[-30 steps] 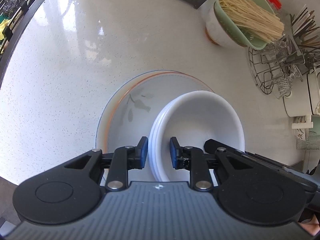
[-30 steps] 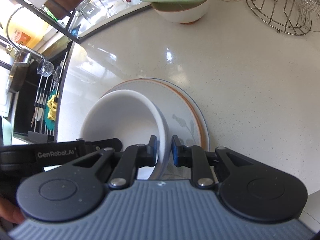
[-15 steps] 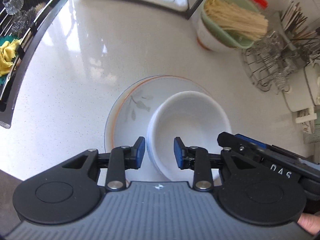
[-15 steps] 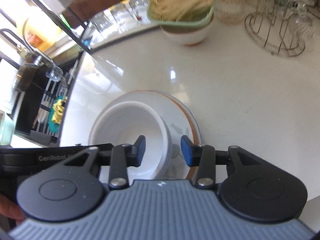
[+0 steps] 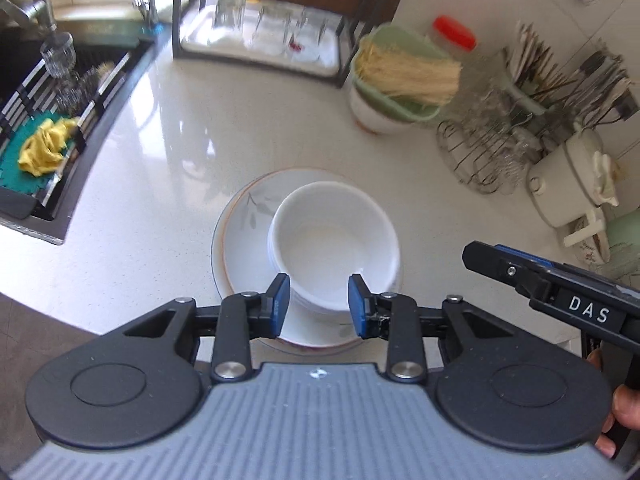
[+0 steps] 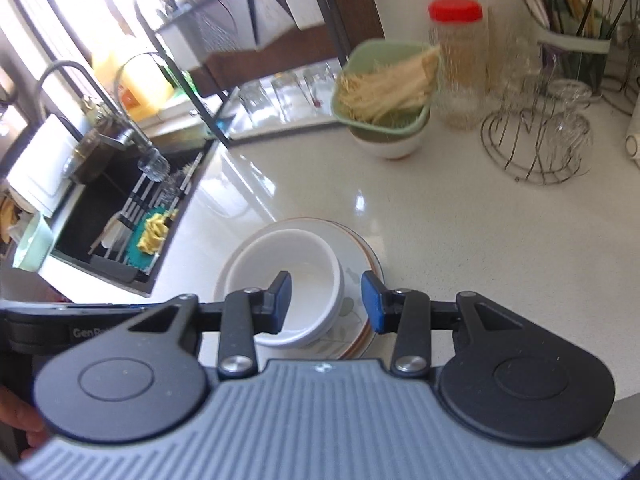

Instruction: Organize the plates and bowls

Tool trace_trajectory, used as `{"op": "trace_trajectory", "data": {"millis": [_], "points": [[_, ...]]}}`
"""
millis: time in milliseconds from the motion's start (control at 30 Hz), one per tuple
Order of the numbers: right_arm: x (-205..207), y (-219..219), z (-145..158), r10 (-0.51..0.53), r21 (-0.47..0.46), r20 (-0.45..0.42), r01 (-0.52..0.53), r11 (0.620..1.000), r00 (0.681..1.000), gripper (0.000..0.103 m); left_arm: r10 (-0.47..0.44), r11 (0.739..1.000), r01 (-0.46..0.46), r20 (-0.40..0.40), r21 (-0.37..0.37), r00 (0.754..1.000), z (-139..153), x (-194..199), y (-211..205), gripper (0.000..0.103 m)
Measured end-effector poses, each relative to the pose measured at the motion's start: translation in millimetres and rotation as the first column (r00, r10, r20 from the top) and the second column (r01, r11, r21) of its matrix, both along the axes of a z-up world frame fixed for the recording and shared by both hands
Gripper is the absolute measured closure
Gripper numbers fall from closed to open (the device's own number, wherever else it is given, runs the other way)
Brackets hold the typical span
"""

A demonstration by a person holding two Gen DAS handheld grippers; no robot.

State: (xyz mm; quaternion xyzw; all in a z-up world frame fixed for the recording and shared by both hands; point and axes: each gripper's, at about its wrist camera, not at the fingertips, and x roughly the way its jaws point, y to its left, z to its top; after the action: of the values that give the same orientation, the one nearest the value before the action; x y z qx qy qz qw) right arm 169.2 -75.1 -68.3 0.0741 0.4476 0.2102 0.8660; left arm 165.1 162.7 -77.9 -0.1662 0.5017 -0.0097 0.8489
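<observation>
A stack of white bowls (image 5: pixel 334 240) sits on a leaf-patterned plate with an orange rim (image 5: pixel 240 236) on the white counter; both show in the right wrist view too, the bowls (image 6: pixel 296 276) on the plate (image 6: pixel 356 280). My left gripper (image 5: pixel 319 305) is open and empty, raised above the near side of the stack. My right gripper (image 6: pixel 326 302) is open and empty, also raised above the stack. The right gripper's body (image 5: pixel 560 292) shows at the right in the left wrist view.
A green colander of noodles in a white bowl (image 5: pixel 396 84) stands behind. A wire glass rack (image 5: pixel 492 152), red-lidded jar (image 6: pixel 458 64), utensil holder (image 6: pixel 576 52) and white pot (image 5: pixel 568 184) are to the right. The sink with rack and yellow cloth (image 5: pixel 44 144) is left.
Both grippers let go of the bowl rims, opened wide, and pulled up and back. The bowl stack now rests on the plate.
</observation>
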Motion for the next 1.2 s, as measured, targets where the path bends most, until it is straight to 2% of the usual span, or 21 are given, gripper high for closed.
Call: {"op": "trace_trajectory", "data": {"millis": [133,367,567,700,833,933,1000,1067,1200], "points": [[-28.1,-8.1,18.8,-0.001,0.006,0.070,0.001,1.000,0.998,0.061,-0.004,0.998,0.000,0.075,0.059,0.997,26.9,-32.8,-11.2,0.066],[-82.4,-25.2,38.9,0.007,0.045,0.159,-0.015,0.999,0.987,0.061,0.018,0.994,-0.036,0.169,0.102,0.985,58.6,-95.6,-22.7,0.065],[-124.6,-41.0,44.2,0.002,0.060,0.197,-0.014,0.998,0.980,0.061,0.049,0.991,-0.075,0.214,0.114,0.976,73.4,-145.7,-31.1,0.058],[-147.6,-51.5,45.1,0.004,0.059,0.228,-0.018,0.998,0.974,0.060,0.051,0.988,-0.083,0.239,0.128,0.970,79.0,-170.6,-39.4,0.049],[-165.5,-62.9,47.4,-0.010,0.047,0.274,-0.003,0.999,0.962,0.033,0.052,0.986,-0.093,0.268,0.142,0.962,83.4,-189.6,-49.1,0.039],[-178.6,-70.1,50.1,-0.019,0.037,0.324,0.007,0.999,0.946,0.029,0.037,0.984,-0.086,0.297,0.156,0.954,85.7,-203.2,-59.3,0.030],[-186.0,-74.0,51.9,-0.021,0.029,0.353,0.011,1.000,0.935,0.029,0.019,0.980,-0.078,0.307,0.182,0.951,86.0,-208.1,-66.9,0.028],[-193.6,-78.5,52.9,-0.027,0.037,0.369,0.014,0.999,0.929,0.023,-0.001,0.980,-0.063,0.317,0.190,0.948,85.4,-215.4,-74.5,0.021],[-208.5,-88.1,53.2,-0.032,0.059,0.397,0.009,0.998,0.917,0.002,-0.014,0.982,-0.052,0.344,0.181,0.939,82.7,-229.7,-85.5,0.008]]}}
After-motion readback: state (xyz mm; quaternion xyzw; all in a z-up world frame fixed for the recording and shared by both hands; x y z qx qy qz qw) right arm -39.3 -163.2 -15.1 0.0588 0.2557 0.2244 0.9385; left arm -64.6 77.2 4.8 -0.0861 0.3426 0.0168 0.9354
